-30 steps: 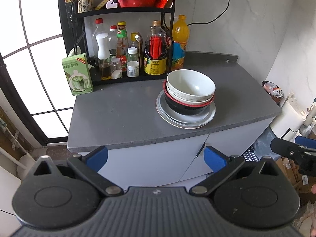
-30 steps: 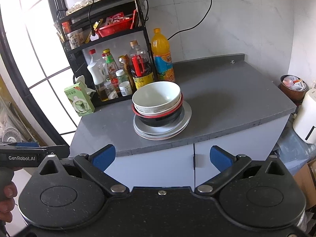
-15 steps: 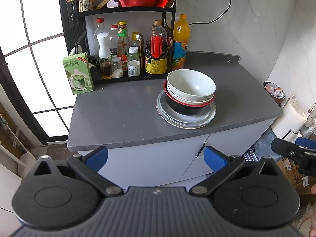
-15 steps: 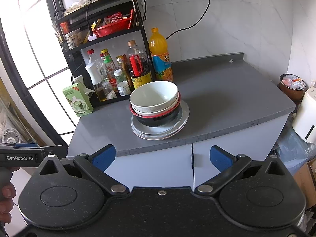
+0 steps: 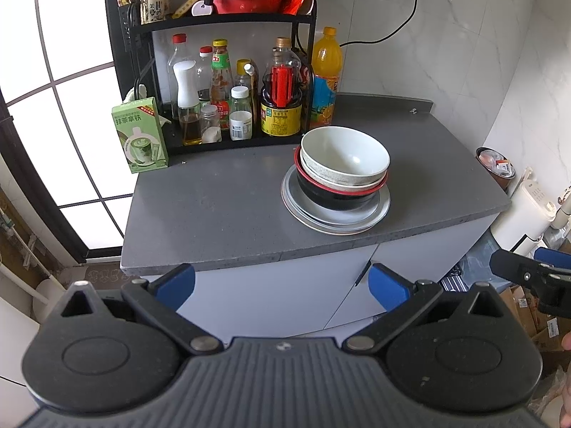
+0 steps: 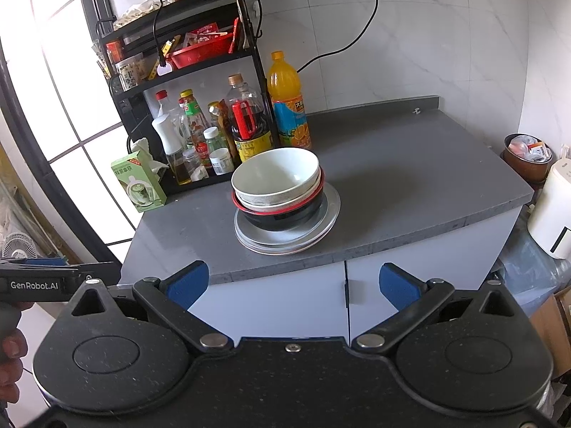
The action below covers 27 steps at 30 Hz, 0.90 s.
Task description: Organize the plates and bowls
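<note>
Both grippers hovering off the worktop's front edge, jaws spread, holding nothing: left gripper (image 5: 282, 285), right gripper (image 6: 292, 281). Stack sitting dead ahead and above of both, near the front edge, right of centre: white bowl (image 5: 344, 153) nesting in a red-rimmed black bowl (image 5: 339, 196) on plates (image 5: 335, 219). Neither hand looking clearly nearer. Grey worktop (image 5: 214, 207) lying open left of the stack; condiment rack (image 5: 228, 82) standing at the back-left corner.

Bowls (image 5: 344, 158) nest on a pile of plates (image 5: 335, 214) on the counter (image 5: 214, 207), ahead of both grippers. Behind the pile stands a rack (image 5: 221, 21) of bottles (image 5: 217, 85), with a carton (image 5: 140, 134) at its left and a drink bottle (image 5: 325, 75) at its right. Cabinet doors (image 5: 285, 299) lie below the counter, nearest the tools.
</note>
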Each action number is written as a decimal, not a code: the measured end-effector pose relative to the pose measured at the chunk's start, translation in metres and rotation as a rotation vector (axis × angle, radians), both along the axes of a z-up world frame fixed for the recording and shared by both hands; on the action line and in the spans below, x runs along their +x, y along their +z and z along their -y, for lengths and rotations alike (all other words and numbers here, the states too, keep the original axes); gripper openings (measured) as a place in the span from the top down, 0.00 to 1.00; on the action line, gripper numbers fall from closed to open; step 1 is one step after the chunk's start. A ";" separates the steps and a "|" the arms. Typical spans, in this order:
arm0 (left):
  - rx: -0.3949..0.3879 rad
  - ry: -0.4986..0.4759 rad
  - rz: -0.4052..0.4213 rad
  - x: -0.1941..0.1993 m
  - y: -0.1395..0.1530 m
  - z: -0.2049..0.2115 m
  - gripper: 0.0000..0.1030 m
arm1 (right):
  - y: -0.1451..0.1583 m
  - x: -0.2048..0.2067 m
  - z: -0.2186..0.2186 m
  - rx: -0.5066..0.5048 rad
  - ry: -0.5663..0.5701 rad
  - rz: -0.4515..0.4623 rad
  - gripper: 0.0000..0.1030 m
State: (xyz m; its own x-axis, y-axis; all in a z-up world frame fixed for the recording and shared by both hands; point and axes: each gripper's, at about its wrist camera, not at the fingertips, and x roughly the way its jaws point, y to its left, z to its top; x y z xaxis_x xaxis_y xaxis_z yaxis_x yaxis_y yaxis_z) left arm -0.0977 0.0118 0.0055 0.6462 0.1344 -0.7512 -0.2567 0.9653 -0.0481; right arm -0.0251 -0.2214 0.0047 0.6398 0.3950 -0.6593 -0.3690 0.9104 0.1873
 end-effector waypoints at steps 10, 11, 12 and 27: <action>-0.001 -0.015 -0.001 0.001 0.001 0.001 0.01 | 0.000 -0.001 -0.002 0.000 0.000 0.004 0.00; 0.000 -0.016 -0.001 0.002 0.001 0.001 0.01 | 0.000 -0.001 -0.002 0.000 0.000 0.005 0.00; 0.001 -0.017 -0.001 0.003 0.001 0.001 0.01 | 0.000 -0.001 -0.002 0.001 0.001 0.004 0.00; 0.001 -0.017 -0.006 0.002 0.000 0.000 0.01 | 0.002 -0.002 -0.005 -0.004 -0.003 0.009 0.00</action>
